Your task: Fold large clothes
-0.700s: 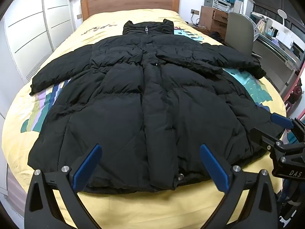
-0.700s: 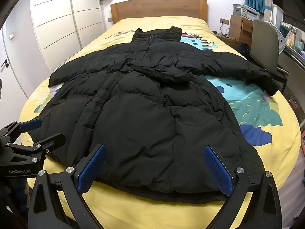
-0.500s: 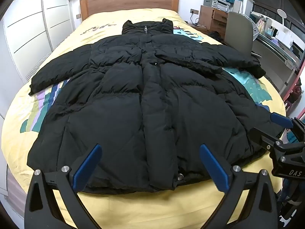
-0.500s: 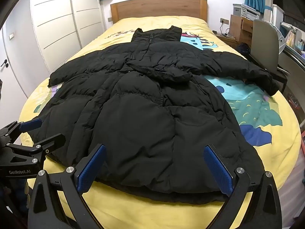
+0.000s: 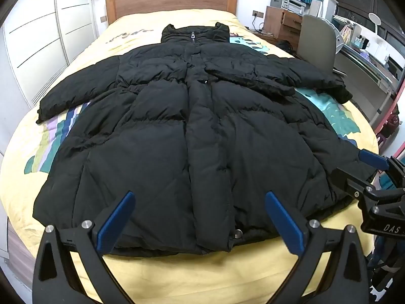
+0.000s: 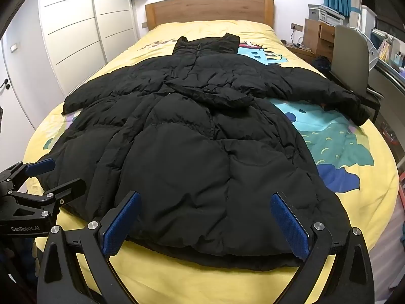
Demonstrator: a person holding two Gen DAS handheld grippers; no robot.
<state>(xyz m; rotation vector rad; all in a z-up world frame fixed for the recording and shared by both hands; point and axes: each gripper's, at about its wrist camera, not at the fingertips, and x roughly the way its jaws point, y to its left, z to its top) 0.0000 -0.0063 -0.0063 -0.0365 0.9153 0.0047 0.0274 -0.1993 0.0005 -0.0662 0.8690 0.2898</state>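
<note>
Nearest the lens, the left gripper hangs above the foot of the bed with its blue-padded jaws spread wide and nothing between them; the right gripper does the same just beside it, also wide and empty. Each one shows at the edge of the other's view. Compared with the earlier frames, neither tool has shifted noticeably and both jaws stand as wide as before.

Just beyond the fingertips lies the hem of the black puffer coat, spread front-up and zipped on the yellow bedspread, unmoved since the earlier frames. Its sleeves reach out to either side, and its collar points at the wooden headboard. A grey chair stands beside the bed's right edge.
</note>
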